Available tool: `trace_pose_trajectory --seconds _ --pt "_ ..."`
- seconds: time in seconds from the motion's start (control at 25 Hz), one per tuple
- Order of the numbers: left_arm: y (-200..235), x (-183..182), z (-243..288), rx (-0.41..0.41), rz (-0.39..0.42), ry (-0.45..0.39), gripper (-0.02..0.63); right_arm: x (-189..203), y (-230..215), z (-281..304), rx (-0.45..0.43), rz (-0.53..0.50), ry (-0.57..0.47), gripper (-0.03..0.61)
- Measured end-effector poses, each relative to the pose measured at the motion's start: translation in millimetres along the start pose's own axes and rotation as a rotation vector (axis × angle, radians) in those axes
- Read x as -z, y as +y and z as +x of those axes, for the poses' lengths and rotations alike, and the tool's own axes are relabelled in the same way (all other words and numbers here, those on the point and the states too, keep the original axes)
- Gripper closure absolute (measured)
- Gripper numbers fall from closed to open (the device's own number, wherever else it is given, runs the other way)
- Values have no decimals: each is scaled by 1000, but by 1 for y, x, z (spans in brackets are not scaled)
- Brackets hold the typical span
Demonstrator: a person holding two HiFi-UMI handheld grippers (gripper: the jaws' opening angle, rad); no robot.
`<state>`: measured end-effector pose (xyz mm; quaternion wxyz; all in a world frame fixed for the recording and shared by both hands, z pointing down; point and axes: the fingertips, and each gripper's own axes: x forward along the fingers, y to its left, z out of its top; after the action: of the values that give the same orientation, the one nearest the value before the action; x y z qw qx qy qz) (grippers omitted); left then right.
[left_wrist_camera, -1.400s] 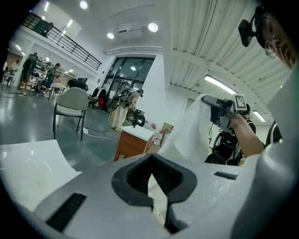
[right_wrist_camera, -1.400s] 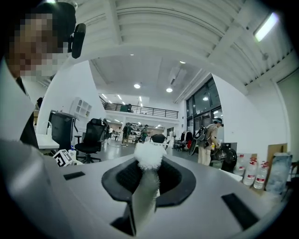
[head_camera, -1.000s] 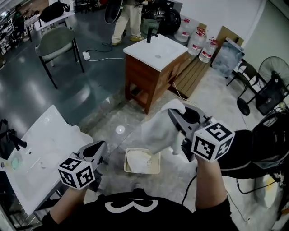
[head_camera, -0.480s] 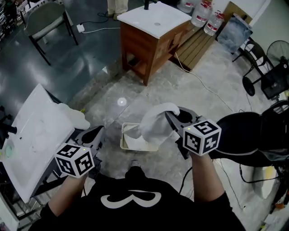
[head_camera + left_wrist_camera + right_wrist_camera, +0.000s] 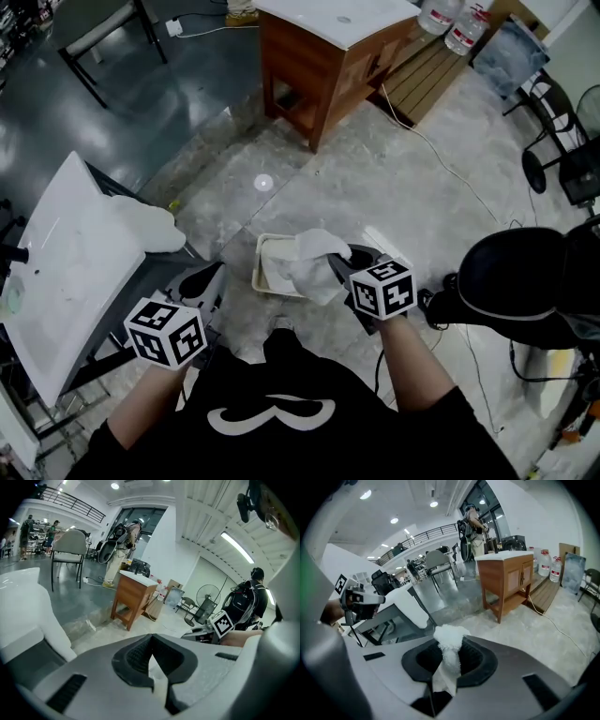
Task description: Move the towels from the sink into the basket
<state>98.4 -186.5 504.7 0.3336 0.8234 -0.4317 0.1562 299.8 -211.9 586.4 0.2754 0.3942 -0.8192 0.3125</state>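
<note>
Towel (image 5: 314,262), white terry cloth, bunched and pinched between the ribbed dark pads of the right gripper (image 5: 448,654). Lies lengthwise along the jaws: fluffy looped tuft poking out past the tips, flatter fold trailing back down the slot. In the head view, spills off the gripper's front as a soft crumpled lump, long axis running up and left across the picture, and overlaps the right side of the basket (image 5: 260,272); touching it or held above it, cannot tell. Basket of cream plastic, rectangular with rounded corners and low walls, sitting flat on the mottled grey stone floor (image 5: 403,187). Inside pale; cloth or bare bottom, not clear. Jaws of the left gripper (image 5: 150,644) pressed together at the tips, nothing between them. Grey moulded shell, black-and-white marker cube (image 5: 167,333) on its back, held just beside the lower edge of the sink (image 5: 66,272) and apart from the pinched towel. Sink white and glossy, a broad slab on a black metal frame at the left, with a second white towel (image 5: 141,225) heaped at its right edge. Farther off, wooden vanity cabinet (image 5: 319,66) with a white basin top, clear water bottles (image 5: 450,19) beyond it, black chair (image 5: 525,281) at the right.
</note>
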Motion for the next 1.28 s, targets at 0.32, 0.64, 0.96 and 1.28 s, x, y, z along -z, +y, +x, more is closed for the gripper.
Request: trace_pose_trajectory --seconds 0.32,0.64,0.96,1.28 --pt "19 30 23 -53 -2 65 609 87 -36 85 3 -29 218 509" --pt "39 43 39 -78 -36 95 607 143 -70 142 37 -1 359 469" --pt "55 45 40 -95 -61 96 607 155 -77 153 10 44 395 295" --pt "62 23 14 -102 -105 41 607 92 -30 142 -37 -17 302 288"
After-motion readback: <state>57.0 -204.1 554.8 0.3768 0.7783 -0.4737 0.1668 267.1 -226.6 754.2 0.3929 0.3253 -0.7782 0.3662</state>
